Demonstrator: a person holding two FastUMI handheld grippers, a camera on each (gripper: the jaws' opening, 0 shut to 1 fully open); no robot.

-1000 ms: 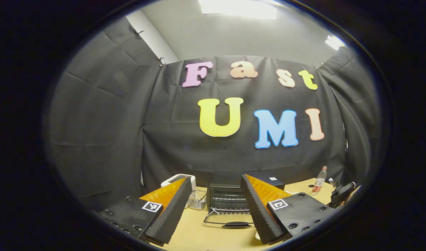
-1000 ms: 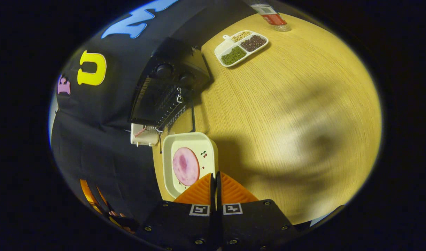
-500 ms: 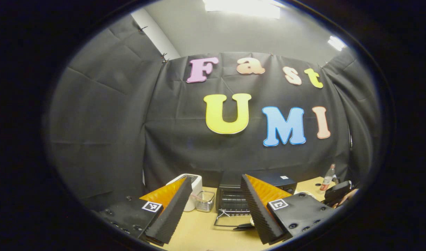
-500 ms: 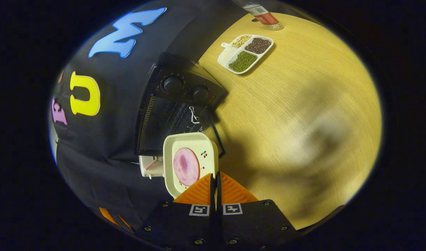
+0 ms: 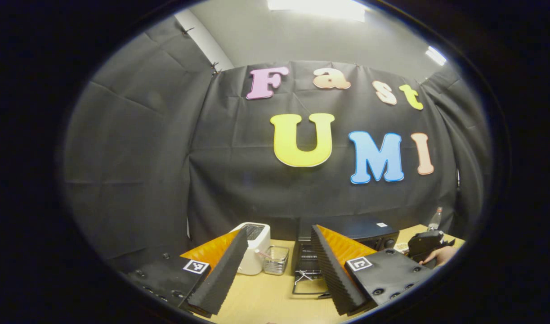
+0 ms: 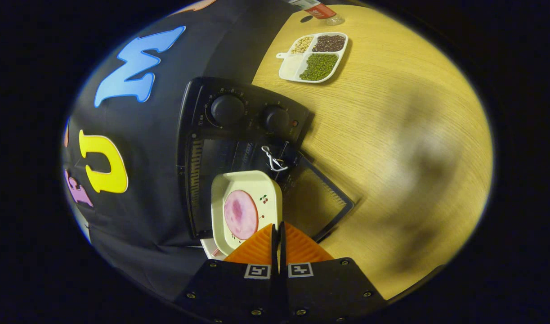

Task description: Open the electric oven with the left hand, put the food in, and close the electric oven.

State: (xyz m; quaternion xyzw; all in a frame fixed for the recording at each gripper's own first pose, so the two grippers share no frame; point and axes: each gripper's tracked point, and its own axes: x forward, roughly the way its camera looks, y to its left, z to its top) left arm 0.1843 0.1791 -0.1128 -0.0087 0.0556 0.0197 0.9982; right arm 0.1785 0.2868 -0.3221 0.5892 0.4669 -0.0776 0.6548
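In the left gripper view, a toaster (image 5: pixel 255 247), a small basket (image 5: pixel 275 259) and the oven (image 5: pixel 346 234) stand in a row on the surface (image 5: pixel 266 299) — oven rightmost, its door (image 5: pixel 309 285) lying open in front.

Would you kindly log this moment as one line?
oven: door open | right gripper: shut on plate, food aboard | left gripper: open
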